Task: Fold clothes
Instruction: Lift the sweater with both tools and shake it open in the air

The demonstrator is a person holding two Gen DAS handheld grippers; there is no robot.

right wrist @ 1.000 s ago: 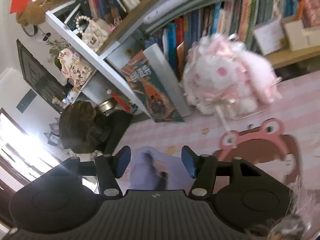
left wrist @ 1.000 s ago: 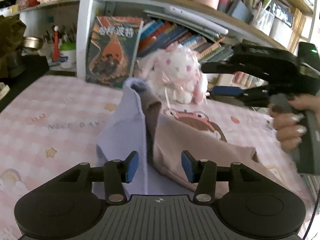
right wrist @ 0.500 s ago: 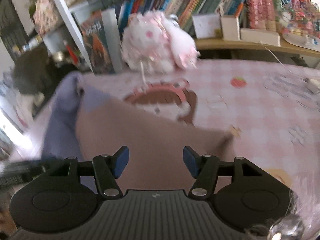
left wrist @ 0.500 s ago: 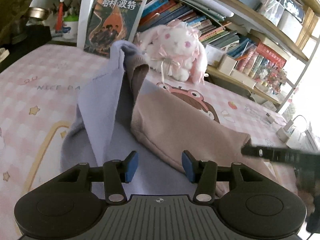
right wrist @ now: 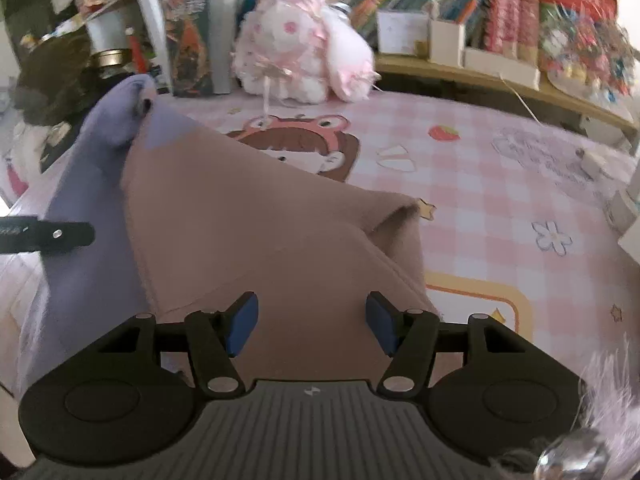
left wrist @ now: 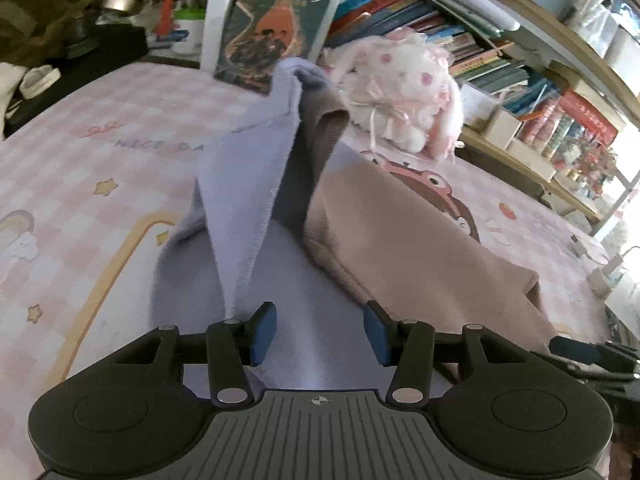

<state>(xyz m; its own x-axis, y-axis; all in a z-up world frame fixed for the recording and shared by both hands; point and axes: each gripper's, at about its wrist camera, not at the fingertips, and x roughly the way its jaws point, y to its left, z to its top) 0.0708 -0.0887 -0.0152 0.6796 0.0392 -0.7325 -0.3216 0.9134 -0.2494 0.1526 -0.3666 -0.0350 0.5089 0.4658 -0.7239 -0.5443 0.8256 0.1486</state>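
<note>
at nine o'clock in my left wrist view the pink checked cartoon-print cover [left wrist: 100,128] lies bare, spread under everything as the folding surface. moving right, the lilac-and-tan soft knit garment [left wrist: 256,184] sits at the centre, its lilac flap standing up in a ridge toward twelve o'clock with a brown cuff curled over the peak. i judge it stands like that because the fold is only half laid and the cloth props itself. my left gripper [left wrist: 318,332] hangs over the lilac panel at six o'clock, blue pads parted with nothing pinched between them, only cloth lying below the gap. to its right the tan panel runs toward three o'clock, and at four o'clock one blue finger of my right gripper [left wrist: 576,350] pokes in beside the tan hem.

in the right wrist view, my left tool's black finger shows at nine o'clock over the lilac side. the tan panel [right wrist: 260,216] fills the centre, a corner turned back at two o'clock. my right gripper [right wrist: 308,326] hovers above the tan hem at six o'clock, jaws apart and empty, placed, i think, to take that edge. at twelve o'clock a fluffy pink-and-white plush rabbit [right wrist: 304,48] leans against the wooden bookshelf [right wrist: 500,76], well clear of the garment.
</note>
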